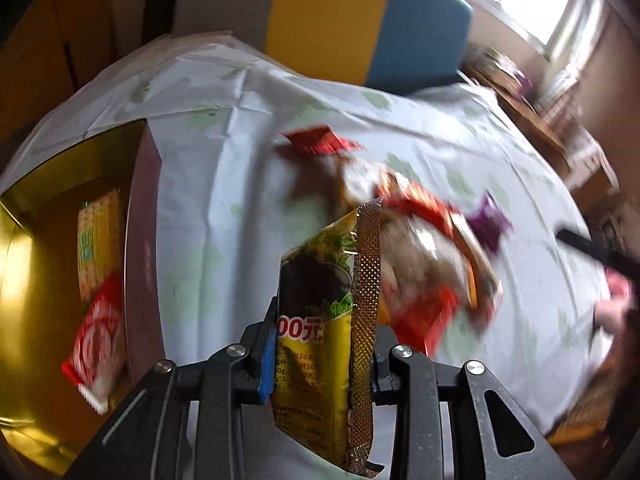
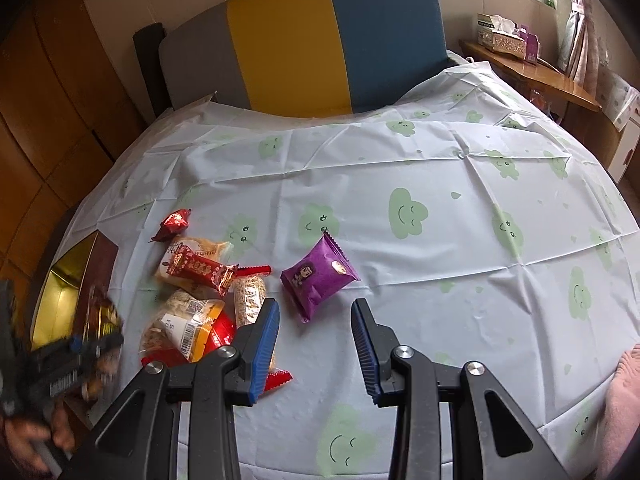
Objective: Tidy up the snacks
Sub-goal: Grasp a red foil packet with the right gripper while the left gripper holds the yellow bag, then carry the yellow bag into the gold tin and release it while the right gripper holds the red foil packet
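My left gripper [image 1: 320, 344] is shut on a yellow snack packet [image 1: 320, 340] with a gold edge, held upright above the cloth, right of the gold box [image 1: 36, 300]. The box holds a yellow cracker pack [image 1: 98, 240] and a red-and-white packet [image 1: 96, 340]. My right gripper [image 2: 316, 344] is open and empty, just in front of a purple packet [image 2: 318, 276]. A pile of snack packets [image 2: 200, 292] lies left of it, with a red foil candy [image 2: 174, 222] behind. The left gripper [image 2: 76, 356] shows blurred at the far left in the right wrist view.
A white tablecloth with green clouds [image 2: 440, 184] covers the surface. A grey, yellow and blue headboard [image 2: 304, 40] stands behind. A wooden shelf [image 2: 532, 68] with tissue boxes is at the back right. The gold box [image 2: 64, 292] sits at the left edge.
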`<action>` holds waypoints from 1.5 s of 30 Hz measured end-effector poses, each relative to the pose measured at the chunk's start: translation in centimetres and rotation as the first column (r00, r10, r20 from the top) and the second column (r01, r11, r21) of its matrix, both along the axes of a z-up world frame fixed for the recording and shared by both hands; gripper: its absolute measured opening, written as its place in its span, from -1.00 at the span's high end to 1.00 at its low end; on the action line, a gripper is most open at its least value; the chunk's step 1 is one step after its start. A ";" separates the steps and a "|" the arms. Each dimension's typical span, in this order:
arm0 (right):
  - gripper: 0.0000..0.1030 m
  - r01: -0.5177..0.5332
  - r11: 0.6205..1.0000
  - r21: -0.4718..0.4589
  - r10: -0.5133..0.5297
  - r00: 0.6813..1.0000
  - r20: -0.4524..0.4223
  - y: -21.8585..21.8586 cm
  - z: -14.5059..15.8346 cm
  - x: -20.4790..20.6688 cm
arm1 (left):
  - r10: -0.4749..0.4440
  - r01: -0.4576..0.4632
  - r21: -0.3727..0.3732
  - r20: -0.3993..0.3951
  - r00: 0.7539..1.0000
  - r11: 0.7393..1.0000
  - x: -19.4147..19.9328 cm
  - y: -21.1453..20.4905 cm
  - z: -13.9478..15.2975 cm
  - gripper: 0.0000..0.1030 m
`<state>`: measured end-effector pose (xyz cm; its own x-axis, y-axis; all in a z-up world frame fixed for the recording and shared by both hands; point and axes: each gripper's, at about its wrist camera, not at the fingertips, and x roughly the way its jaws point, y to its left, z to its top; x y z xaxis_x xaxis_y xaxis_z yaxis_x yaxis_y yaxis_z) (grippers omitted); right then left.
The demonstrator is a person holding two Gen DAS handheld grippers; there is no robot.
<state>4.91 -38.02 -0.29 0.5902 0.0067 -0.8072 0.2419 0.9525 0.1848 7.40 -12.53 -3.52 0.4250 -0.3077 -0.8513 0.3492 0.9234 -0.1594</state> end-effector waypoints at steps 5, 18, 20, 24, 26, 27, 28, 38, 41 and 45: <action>0.27 -0.028 1.000 -0.002 0.028 1.000 -0.012 0.6 -0.3 0.1 | -0.056 0.055 0.054 0.031 0.998 0.997 -3.5 -0.2 -2.1 0.34; 0.27 -0.253 0.961 0.108 0.257 0.966 -0.018 7.0 -0.2 3.8 | -0.071 0.071 -0.002 0.101 0.992 0.997 -4.9 0.7 -2.8 0.34; 0.27 -0.291 0.950 0.109 0.295 0.955 -0.027 8.5 -0.2 5.7 | -0.073 0.074 -0.009 0.106 0.992 0.997 -5.0 0.8 -2.9 0.34; 0.18 -0.346 0.933 0.096 0.351 0.935 -0.051 11.2 -0.3 10.2 | -0.081 0.085 -0.025 0.113 0.990 0.996 -5.0 1.1 -2.9 0.33; 0.14 -0.364 0.928 0.083 0.370 0.926 -0.070 12.3 -0.5 12.1 | -0.087 0.091 -0.031 0.116 0.989 0.995 -5.0 1.2 -3.0 0.33; 0.13 -0.373 0.925 0.069 0.378 0.922 -0.081 12.8 -0.6 13.1 | -0.092 0.096 -0.032 0.120 0.989 0.995 -5.1 1.2 -3.0 0.33; 0.12 -0.380 0.924 0.052 0.383 0.919 -0.093 13.3 -0.6 14.1 | -0.095 0.099 -0.032 0.123 0.988 0.995 -5.1 1.2 -3.0 0.33; 0.09 -0.453 0.891 -0.034 0.427 0.860 -0.280 17.2 -4.4 22.8 | -0.108 0.116 -0.051 0.129 0.986 0.992 -5.1 1.2 -3.4 0.32; 0.23 -0.467 0.874 -0.133 0.400 0.848 -0.348 18.2 -6.6 23.5 | -0.108 0.116 -0.055 0.127 0.986 0.992 -5.0 1.3 -3.4 0.32; 0.27 -0.457 0.880 -0.129 0.416 0.873 -0.253 18.2 -5.4 22.2 | -0.103 0.111 -0.065 0.124 0.987 0.992 -5.0 1.3 -3.5 0.32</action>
<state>27.12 -19.78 -5.65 0.3762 0.0674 -0.9241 -0.1929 0.9812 -0.0070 2.38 -11.23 -7.04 0.4839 -0.4152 -0.7703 0.4661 0.8673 -0.1747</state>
